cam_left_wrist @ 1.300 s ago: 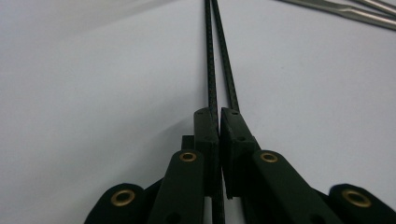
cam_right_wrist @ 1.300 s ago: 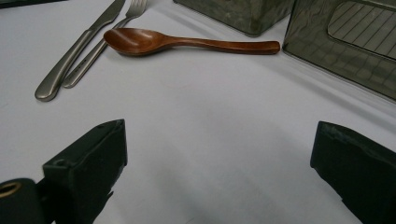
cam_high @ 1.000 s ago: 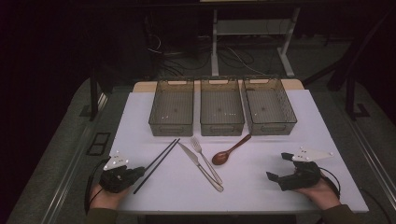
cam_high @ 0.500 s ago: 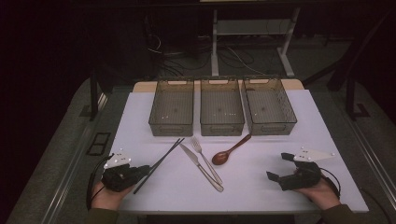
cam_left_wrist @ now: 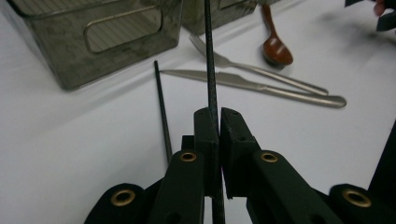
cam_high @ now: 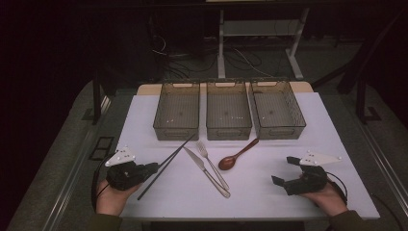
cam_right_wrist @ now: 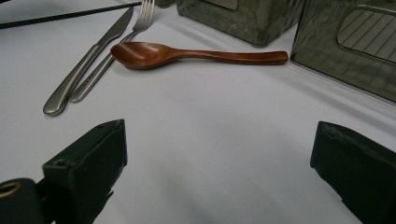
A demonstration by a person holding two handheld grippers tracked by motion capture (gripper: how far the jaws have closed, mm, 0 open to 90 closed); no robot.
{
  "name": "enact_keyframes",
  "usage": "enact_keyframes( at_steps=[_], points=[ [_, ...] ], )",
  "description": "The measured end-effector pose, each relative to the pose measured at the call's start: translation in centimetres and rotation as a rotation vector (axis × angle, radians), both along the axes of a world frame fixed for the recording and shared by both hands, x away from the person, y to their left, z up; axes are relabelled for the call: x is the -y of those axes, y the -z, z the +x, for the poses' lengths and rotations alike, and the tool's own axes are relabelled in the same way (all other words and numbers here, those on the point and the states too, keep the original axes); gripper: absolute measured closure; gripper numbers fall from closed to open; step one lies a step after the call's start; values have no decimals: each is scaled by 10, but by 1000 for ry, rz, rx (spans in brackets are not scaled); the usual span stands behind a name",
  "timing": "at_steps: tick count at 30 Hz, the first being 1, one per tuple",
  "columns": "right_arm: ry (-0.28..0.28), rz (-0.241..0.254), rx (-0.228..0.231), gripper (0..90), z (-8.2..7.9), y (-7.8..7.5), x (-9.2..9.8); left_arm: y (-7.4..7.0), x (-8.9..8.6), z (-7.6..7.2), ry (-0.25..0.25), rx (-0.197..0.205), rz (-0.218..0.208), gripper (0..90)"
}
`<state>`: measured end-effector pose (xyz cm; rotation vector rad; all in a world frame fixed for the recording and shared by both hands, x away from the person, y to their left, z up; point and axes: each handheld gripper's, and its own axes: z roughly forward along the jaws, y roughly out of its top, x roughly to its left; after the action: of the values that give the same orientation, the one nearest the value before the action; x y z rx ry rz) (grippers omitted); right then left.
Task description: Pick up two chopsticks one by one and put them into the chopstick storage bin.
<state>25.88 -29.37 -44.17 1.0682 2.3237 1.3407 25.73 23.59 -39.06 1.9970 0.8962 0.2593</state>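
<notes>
Held chopstick [cam_left_wrist: 210, 60]: we have one black chopstick clamped in the left gripper [cam_left_wrist: 218, 119], jaws closed right down on it near its lower end, over the table's front left corner; its long free end points toward the left bin [cam_high: 177, 109].
Loose chopstick [cam_left_wrist: 163, 109]: its twin lies flat on the white table [cam_high: 269, 192] just beside the held one, apart from the jaws.
Risk, pivot: we judge the grip sits far from the stick's middle, so the long end may swing or droop as we lift, and the stick could slip between the pads.
Risk, sweep: a swinging tip could knock the knife [cam_high: 206, 166] or fork [cam_high: 211, 161] lying just to the right, or catch the bin's near wall instead of clearing its rim.
Risk, pair: dragging low could roll the loose chopstick off toward the left edge.
Right gripper [cam_high: 288, 172]: jaws wide apart, holding nothing, resting by the front right corner, well apart from the wooden spoon [cam_right_wrist: 187, 54].
</notes>
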Motion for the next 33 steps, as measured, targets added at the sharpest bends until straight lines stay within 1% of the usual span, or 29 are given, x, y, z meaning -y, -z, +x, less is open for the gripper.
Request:
enact_keyframes(
  at_steps=[2, 5, 7, 8, 15, 19, 23, 24, 29, 31, 33],
  points=[
    [2, 0, -1, 33, 0, 0, 1, -3, 3, 2, 6, 5, 1, 851],
    [6, -3, -1, 33, 0, 0, 1, -6, 8, 6, 15, 12, -16, 851],
    [7, -6, -3, 33, 0, 0, 0, -7, 12, 8, 27, 16, -18, 851],
    [6, -16, 1, 33, 0, 0, 0, -7, 14, 10, 34, 17, -18, 851],
    [11, -16, -1, 33, 0, 0, 1, -11, 30, 22, 63, 29, -23, 851],
    [13, -14, 7, 33, 0, 0, 2, -14, 36, 30, 62, 45, -35, 851],
    [14, -15, 8, 33, 0, 0, 1, -16, 41, 37, 59, 52, -45, 851],
    [14, -15, 8, 33, 0, 0, 1, -17, 42, 39, 59, 52, -40, 851],
    [15, -16, 7, 33, 0, 0, 1, -19, 45, 48, 50, 58, -50, 851],
    [16, -18, 6, 32, 0, 0, 1, -20, 47, 52, 44, 66, -58, 851],
    [15, -19, 6, 32, -1, 0, 1, -22, 48, 56, 44, 73, -55, 851]
  ],
)
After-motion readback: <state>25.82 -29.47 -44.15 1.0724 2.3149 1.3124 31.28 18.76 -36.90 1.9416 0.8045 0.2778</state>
